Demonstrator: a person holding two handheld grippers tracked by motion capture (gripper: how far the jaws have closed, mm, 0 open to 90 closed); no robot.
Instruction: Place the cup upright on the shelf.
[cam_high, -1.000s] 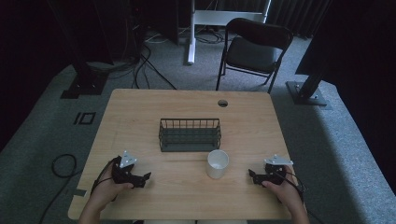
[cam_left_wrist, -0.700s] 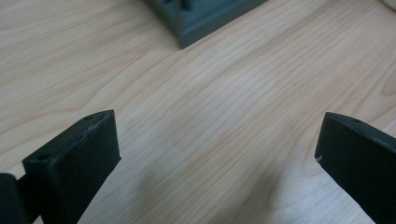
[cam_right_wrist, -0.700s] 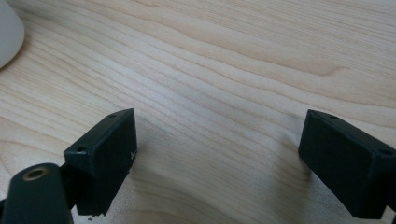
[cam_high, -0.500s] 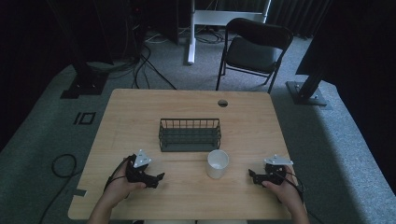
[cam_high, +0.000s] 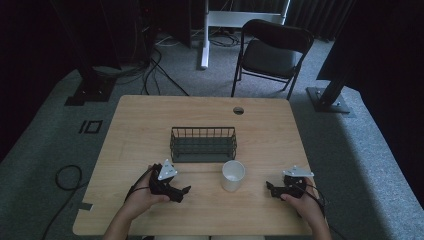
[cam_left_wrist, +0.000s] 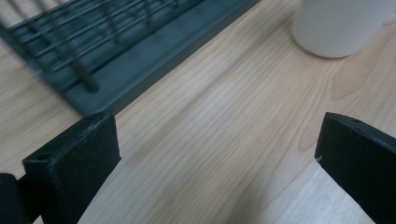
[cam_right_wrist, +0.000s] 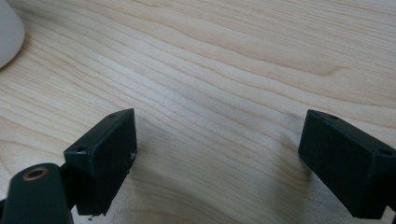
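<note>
the wooden table (cam_high: 150, 125) carries a wire basket (cam_high: 203, 144) ahead and left of the left gripper (cam_high: 186, 190), whose wide jaws hold nothing and seem aimed at the white cup (cam_high: 233, 175) ahead and right, nothing between. the right gripper (cam_high: 269, 187), jaws wide and empty, rests low, cup far left.

Worktop (cam_high: 150, 125): pale wood grain, smooth matt. Basket (cam_high: 203, 144): dark metal wire. Cup (cam_high: 233, 175): white, smooth; jaws matt black plastic.

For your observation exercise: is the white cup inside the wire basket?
No, the white cup stands on the table in front of the wire basket.
</note>
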